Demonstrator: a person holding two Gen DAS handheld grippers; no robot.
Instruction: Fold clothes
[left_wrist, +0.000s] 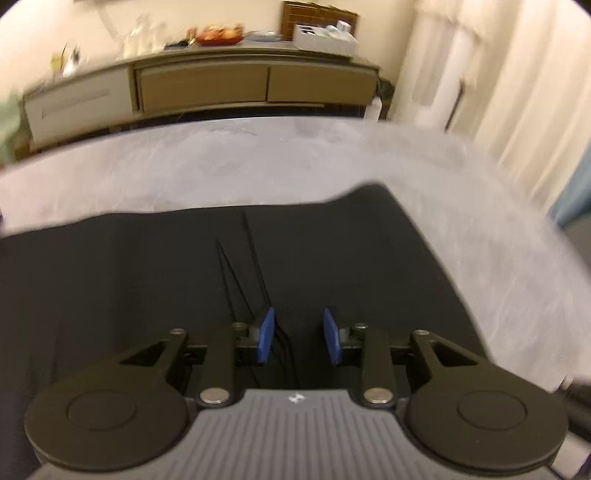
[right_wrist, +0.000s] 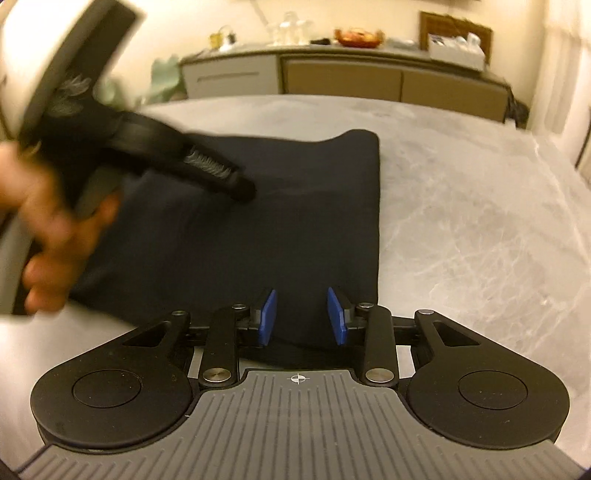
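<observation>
A dark navy garment (right_wrist: 288, 221) lies flat and folded on the pale grey marbled surface (right_wrist: 461, 221). My right gripper (right_wrist: 302, 315) hovers open over its near edge, blue pads (right_wrist: 269, 314) apart with only cloth beneath. In the left wrist view the same garment (left_wrist: 184, 277) fills the lower half, and my left gripper (left_wrist: 299, 338) stands open above it with nothing between its pads. The left gripper also shows blurred in the right wrist view (right_wrist: 236, 184), held by a hand (right_wrist: 55, 229) over the garment's left part; its jaws cannot be made out there.
A long low sideboard (left_wrist: 207, 88) with tan drawer fronts runs along the far wall, carrying a white box (left_wrist: 325, 37), a red dish and glassware. Pale curtains (left_wrist: 517, 92) hang at the right. A light green cloth (right_wrist: 166, 77) sits at the left, beyond the surface.
</observation>
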